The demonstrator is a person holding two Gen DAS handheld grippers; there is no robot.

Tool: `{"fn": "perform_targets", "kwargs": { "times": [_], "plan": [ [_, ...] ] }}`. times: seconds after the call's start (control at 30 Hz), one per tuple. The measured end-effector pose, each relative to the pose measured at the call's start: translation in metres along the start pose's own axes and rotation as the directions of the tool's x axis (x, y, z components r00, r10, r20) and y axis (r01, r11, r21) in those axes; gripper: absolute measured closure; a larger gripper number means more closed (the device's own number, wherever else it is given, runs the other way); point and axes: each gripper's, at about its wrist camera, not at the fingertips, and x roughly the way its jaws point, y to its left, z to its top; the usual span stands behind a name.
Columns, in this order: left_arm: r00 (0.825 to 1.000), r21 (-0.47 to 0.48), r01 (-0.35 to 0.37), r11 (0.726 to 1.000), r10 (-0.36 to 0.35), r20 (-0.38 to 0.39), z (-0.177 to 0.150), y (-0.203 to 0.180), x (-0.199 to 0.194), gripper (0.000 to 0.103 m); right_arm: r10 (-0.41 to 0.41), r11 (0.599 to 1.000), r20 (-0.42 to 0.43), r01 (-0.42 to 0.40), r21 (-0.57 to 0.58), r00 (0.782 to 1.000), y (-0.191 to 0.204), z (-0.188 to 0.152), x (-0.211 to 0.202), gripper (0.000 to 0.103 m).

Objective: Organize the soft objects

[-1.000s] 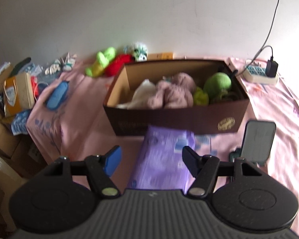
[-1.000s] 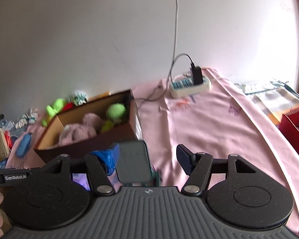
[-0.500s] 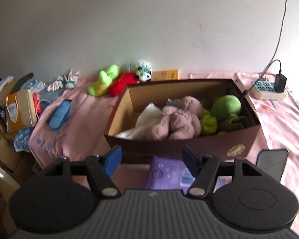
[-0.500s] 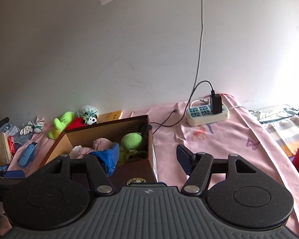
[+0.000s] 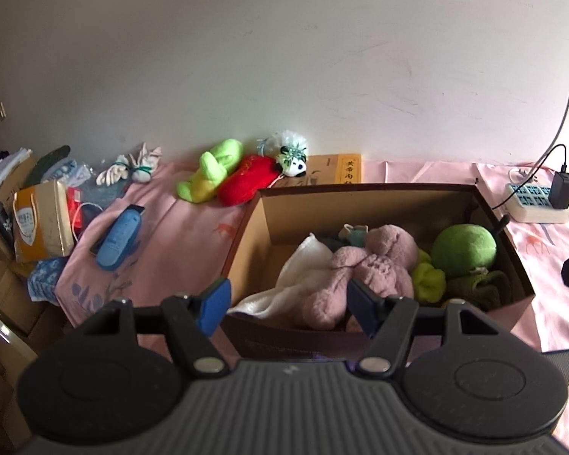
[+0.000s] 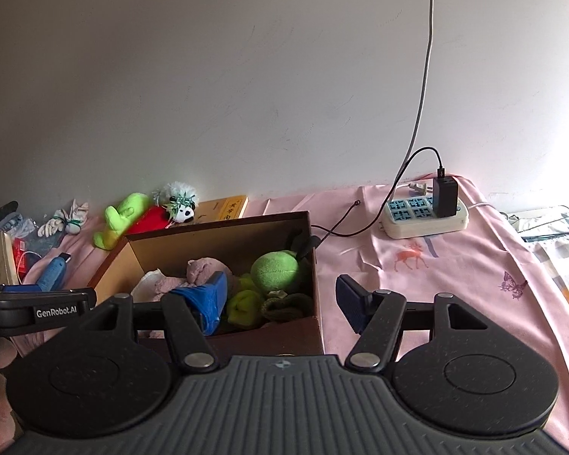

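Left wrist view: the left gripper [image 5: 288, 299] hangs before the near wall of the brown cardboard box [image 5: 296, 341], its jaws standing apart with nothing between them. The box rests on a surface covered with a pink cloth [image 5: 178, 235]. Inside the box lie a pink plush toy [image 5: 371, 265], a white cloth [image 5: 303, 269] at its left, a green ball-shaped plush [image 5: 464, 244] toward the box's right end, and a small yellow-green soft item [image 5: 428, 278] between the two plush toys. Beyond the box's far left corner, against the wall, lie a lime-green plush [image 5: 212, 170], a red plush [image 5: 246, 184] and a small panda plush [image 5: 292, 157]. A blue handheld device [image 5: 119, 237] lies well left of the box. A white power strip [image 5: 538, 206] sits past the box's right end.

Right wrist view: the right gripper [image 6: 282, 297] hangs over the box's [image 6: 315, 265] near right corner, jaws apart and empty. The same soft items lie inside the box; the green plush [image 6: 275, 271] is nearest its right wall. The power strip [image 6: 423, 216] lies right of and beyond the box. The left gripper's body [image 6: 38, 309] shows just left of the box.
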Motion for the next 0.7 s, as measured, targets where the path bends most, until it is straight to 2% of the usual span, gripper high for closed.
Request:
{"fn": "perform_targets", "kwargs": {
  "times": [0.33, 0.53, 0.7],
  "plan": [
    [1.000, 0.008, -0.011, 1.000, 0.011, -0.014, -0.004, 0.004, 0.016, 0.035, -0.028, 0.999, -0.064, 0.025, -0.047, 0.998, 0.015, -0.001, 0.021, 0.054],
    [0.999, 0.001, -0.009, 1.000, 0.009, -0.050, -0.010, 0.012, 0.020, 0.035, -0.054, 0.998, -0.108, 0.049, -0.048, 0.993, 0.019, -0.001, 0.030, 0.054],
    [0.999, -0.005, -0.008, 1.000, 0.008, -0.054, -0.012, 0.016, 0.017, 0.035, -0.061, 0.996, -0.112, 0.053, -0.075, 0.992, 0.026, 0.000, 0.029, 0.054]
  ]
}}
